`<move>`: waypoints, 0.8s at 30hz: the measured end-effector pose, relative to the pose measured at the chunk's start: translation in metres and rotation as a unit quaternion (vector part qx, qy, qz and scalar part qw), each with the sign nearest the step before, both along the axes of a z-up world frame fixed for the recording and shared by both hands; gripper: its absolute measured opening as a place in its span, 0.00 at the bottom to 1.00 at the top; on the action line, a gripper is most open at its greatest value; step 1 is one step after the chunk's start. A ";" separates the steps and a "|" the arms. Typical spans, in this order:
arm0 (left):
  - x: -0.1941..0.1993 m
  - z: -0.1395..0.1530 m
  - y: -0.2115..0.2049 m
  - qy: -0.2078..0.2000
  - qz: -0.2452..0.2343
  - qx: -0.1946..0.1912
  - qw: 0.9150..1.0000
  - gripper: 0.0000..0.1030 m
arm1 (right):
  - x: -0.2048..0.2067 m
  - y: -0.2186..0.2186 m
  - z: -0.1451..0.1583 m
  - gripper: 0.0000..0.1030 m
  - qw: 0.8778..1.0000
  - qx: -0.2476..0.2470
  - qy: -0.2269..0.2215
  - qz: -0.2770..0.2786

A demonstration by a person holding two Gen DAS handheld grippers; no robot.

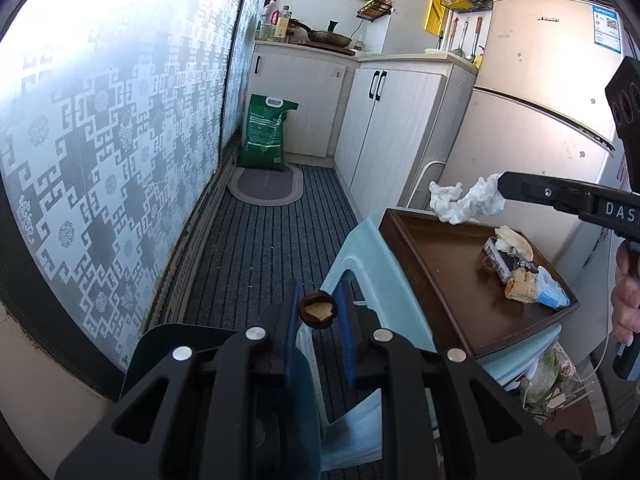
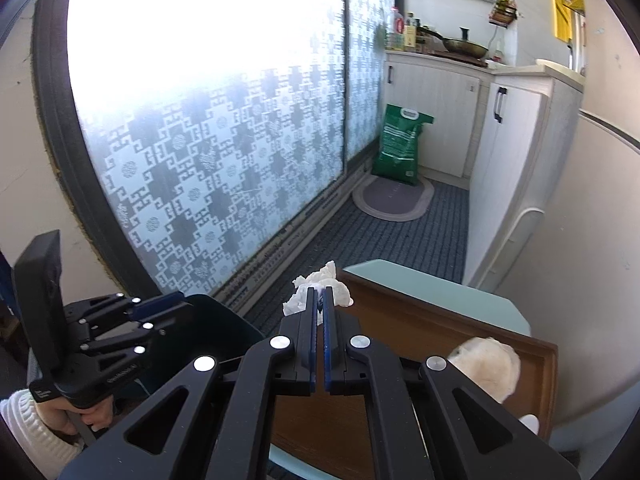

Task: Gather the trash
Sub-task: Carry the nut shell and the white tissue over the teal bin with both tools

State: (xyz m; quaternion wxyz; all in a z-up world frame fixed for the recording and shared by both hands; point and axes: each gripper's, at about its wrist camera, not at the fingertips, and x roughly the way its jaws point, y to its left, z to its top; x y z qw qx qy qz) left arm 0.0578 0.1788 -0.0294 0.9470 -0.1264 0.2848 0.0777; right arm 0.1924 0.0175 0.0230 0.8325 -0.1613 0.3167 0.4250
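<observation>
Kitchen, tray (image 1: 420,240) on stool. Left gripper (image 1: 318,308) clamps nutshell (image 1: 318,307); right gripper (image 2: 319,308) clenches tissue (image 2: 320,282). Mid-collection; next: carry both over bin (image 2: 224,316) beside left gripper, release.

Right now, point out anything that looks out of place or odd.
Leftover scraps lie heaped at one end of the brown tray, and the tray sits skewed on the pale blue stool, one corner past its edge. Nothing looks spilled or broken.

A: From my feed, the tray (image 1: 440,280) reads dark brown and the stool (image 1: 360,256) under it pale blue.

B: Agreed. I see a white tissue (image 1: 466,200), a green sack (image 1: 264,136), and grey striped carpet (image 1: 256,248).
</observation>
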 end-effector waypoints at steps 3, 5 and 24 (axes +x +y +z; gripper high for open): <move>-0.002 -0.005 0.008 0.015 0.007 0.003 1.000 0.20 | -0.010 0.012 -0.001 0.02 1.000 -0.004 0.001 0.015; -0.003 -0.010 0.013 0.027 0.011 0.006 1.000 0.20 | -0.014 0.017 -0.002 0.02 1.000 -0.005 0.004 0.023; -0.006 -0.053 0.043 0.129 0.037 0.020 0.991 0.20 | -0.045 0.071 -0.035 0.02 0.994 -0.042 0.052 0.091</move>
